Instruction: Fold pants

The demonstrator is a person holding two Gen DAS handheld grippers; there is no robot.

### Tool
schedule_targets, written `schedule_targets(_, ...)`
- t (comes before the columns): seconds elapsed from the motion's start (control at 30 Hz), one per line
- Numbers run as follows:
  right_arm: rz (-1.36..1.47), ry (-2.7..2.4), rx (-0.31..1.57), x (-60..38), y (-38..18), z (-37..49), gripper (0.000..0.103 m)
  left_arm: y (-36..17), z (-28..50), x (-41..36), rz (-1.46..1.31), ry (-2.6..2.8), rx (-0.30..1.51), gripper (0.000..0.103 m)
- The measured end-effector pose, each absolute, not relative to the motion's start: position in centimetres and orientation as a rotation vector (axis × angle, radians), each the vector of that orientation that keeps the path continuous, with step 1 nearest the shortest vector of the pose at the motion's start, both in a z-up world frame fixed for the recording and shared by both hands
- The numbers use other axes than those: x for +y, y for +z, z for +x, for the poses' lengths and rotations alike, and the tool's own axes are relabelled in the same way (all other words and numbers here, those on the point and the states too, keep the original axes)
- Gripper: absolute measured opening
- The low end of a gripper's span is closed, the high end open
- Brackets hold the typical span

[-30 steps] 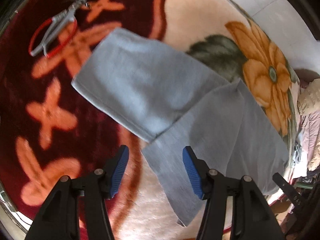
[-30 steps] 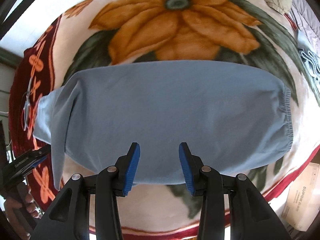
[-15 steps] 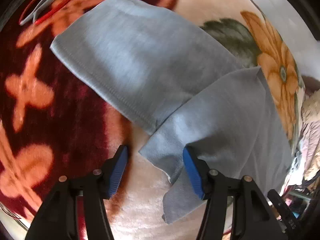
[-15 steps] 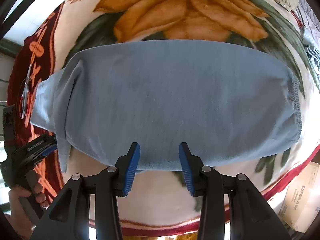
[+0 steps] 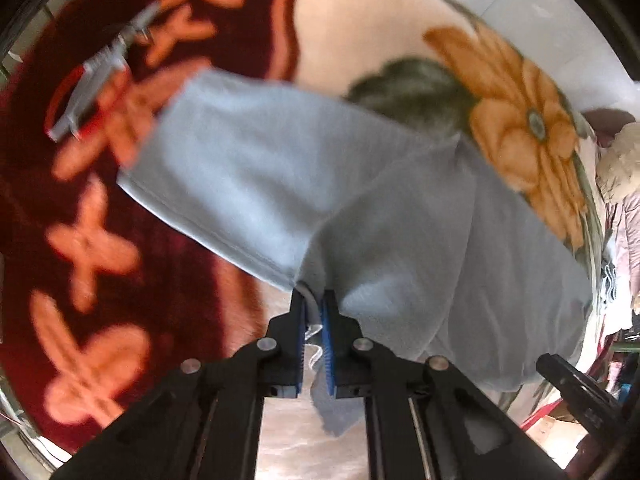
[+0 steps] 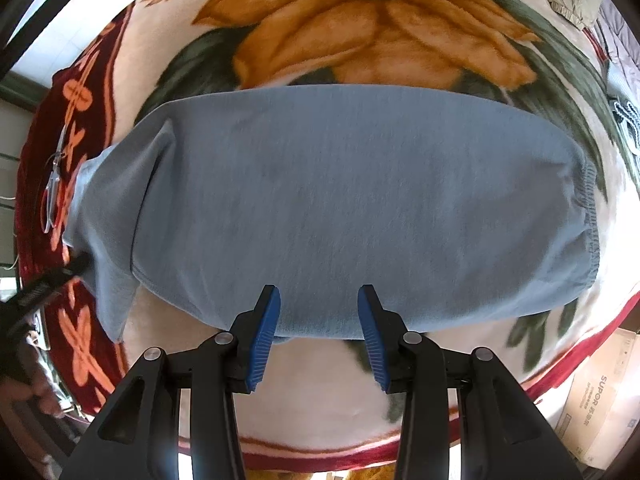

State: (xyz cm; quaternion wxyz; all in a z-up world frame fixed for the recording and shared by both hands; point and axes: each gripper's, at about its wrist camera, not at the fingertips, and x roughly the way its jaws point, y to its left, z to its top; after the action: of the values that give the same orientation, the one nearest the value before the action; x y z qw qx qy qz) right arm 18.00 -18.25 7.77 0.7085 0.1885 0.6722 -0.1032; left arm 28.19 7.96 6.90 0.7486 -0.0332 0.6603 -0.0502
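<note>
Light blue-grey pants (image 6: 360,200) lie folded lengthwise on a flowered blanket (image 6: 360,32), elastic waistband (image 6: 592,216) at the right, leg ends at the left. In the left wrist view the pants (image 5: 380,208) fill the middle. My left gripper (image 5: 314,312) is shut on the hem corner of the upper leg, and the cloth is lifted a little. My right gripper (image 6: 318,312) is open, hovering over the near edge of the pants at mid-length, holding nothing. The left gripper also shows at the left edge of the right wrist view (image 6: 60,276).
Red-handled scissors (image 5: 92,84) lie on the dark red blanket border beyond the leg ends. A cardboard box (image 6: 600,408) stands off the blanket at the lower right. Other clothes (image 5: 620,168) are piled at the far right.
My left gripper has closed on the hem corner of the upper leg and begun lifting it. My right gripper has moved closer over the near edge and stays open.
</note>
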Motion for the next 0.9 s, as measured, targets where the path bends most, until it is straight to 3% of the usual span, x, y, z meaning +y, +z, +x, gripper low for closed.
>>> schedule_targets(0.13,0.444,-0.22,1.498,-17.8,7.5,18.2,0.041,10.2,29.9,9.4,0.002,-0.105,1.348,0.007)
schedule_targets(0.4,0.438,-0.178,1.496,-16.4,7.2,19.6,0.041,11.4,37.6,9.9,0.19,-0.089,1.232,0.007)
schedule_targets(0.8,0.306,-0.131,1.529,-14.2,5.4,20.9,0.041,3.0,45.1,9.8,0.364,-0.131,1.366,0.01)
schedule_targets(0.9,0.301,-0.111,1.525,-13.6,5.5,21.3,0.041,3.9,44.8,11.0,0.29,-0.135,1.357,0.029)
